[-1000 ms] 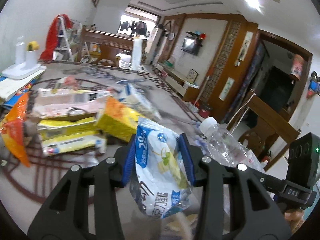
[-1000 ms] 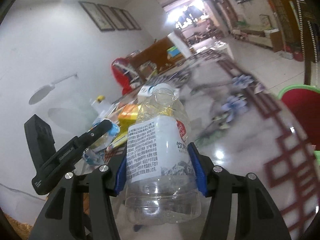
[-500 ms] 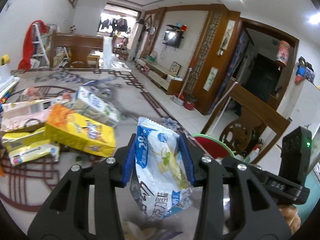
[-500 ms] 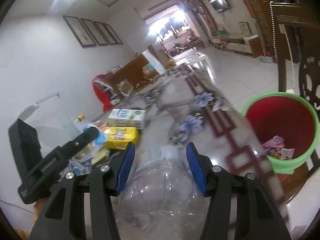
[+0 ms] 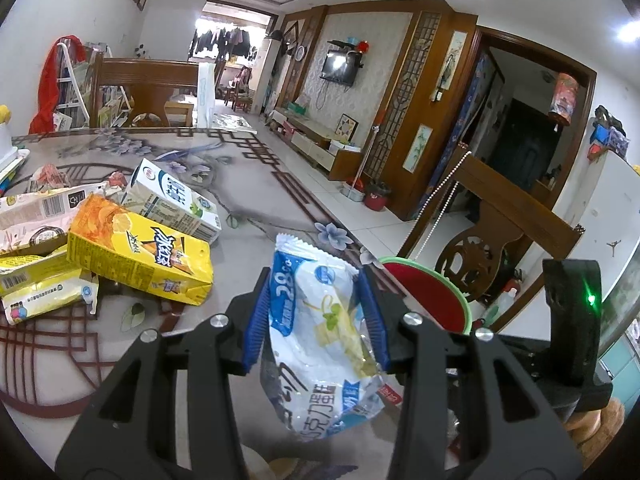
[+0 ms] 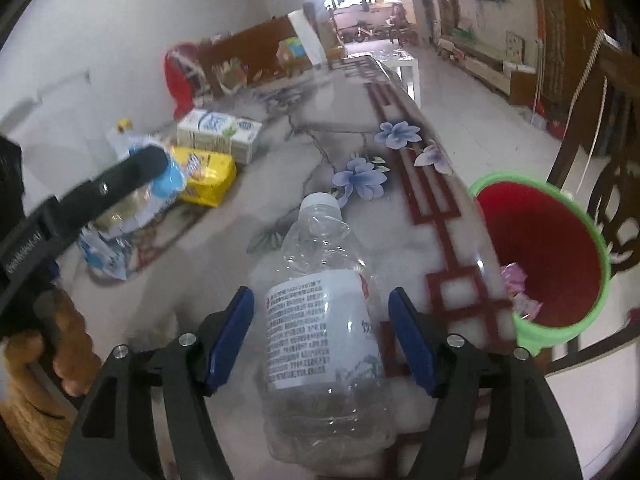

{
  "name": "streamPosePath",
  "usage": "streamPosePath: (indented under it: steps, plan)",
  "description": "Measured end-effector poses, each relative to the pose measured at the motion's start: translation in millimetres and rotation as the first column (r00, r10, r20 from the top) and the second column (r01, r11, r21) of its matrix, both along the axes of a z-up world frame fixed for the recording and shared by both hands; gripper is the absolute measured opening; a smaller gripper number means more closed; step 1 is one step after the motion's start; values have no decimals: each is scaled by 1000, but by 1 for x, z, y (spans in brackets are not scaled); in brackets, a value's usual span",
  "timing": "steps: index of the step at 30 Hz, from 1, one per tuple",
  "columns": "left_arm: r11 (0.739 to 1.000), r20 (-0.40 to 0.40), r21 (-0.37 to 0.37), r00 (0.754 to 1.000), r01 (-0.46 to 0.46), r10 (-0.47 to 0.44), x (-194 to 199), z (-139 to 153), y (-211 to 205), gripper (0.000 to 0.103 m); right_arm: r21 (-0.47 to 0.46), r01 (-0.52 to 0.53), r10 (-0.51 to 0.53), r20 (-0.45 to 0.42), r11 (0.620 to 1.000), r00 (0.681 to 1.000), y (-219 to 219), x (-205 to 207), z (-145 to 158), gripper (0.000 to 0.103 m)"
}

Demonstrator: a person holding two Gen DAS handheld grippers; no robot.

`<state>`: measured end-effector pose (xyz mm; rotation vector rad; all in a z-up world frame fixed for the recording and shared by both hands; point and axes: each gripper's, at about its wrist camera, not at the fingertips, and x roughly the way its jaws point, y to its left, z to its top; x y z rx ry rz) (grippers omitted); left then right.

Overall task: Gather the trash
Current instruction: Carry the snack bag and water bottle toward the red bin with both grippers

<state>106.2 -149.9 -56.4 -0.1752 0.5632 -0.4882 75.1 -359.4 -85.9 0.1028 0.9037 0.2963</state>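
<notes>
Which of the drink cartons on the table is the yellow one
The yellow carton lying flat nearer the camera; the white and green carton just behind it, touching it, is the other.

- Each gripper, left gripper (image 5: pixel 316 316) and right gripper (image 6: pixel 322 336), is built of black plastic.
- Blue pads (image 6: pixel 230 336) are fitted inside; silver screws are set at 6 o'clock.

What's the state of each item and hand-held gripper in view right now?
Left hand-held gripper: shut on the blue-and-white wrapper, held above the table.
Right hand-held gripper: jaws just opened; gaps show beside the plastic bottle.
Plastic bottle: capped, empty, crumpled, between the open jaws.
Red bin: open, some wrappers inside.
Yellow carton: lying flat.
Milk carton: lying on its side.
</notes>
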Motion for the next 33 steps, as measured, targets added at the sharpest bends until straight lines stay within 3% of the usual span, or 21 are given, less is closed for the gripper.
streamPosePath:
  steps: [6, 7, 12, 16, 22, 33]
  plan:
    - [1000, 12, 15, 1000, -2, 2, -2, 3, -2, 41, -62, -60, 56, -55, 996, 997, 12, 2, -20, 66]
    - [1000, 18, 19, 1000, -2, 1, -3, 4, -3, 41, -62, -56, 53, -48, 997, 997, 12, 1, -21, 54]
    - [1000, 22, 13, 1000, -4, 4, -3, 5, -3, 41, 2, -31, 31, 22, 1000, 999, 3, -6, -12, 52]
    - [1000, 22, 2, 1000, 0, 0, -2, 10, -8, 41, 92, 56, -67, 115, 994, 991, -18, -10, 5, 52]
    - [999, 47, 9, 997, 53, -53, 6, 19, -36, 41, 184, 199, -235, 203, 963, 950, -55, -16, 25, 52]
    - [970, 19, -9, 970, 243, -243, 36, 8, -132, 41, 234, 383, -428, 185, 894, 885, -135, -3, 35, 52]
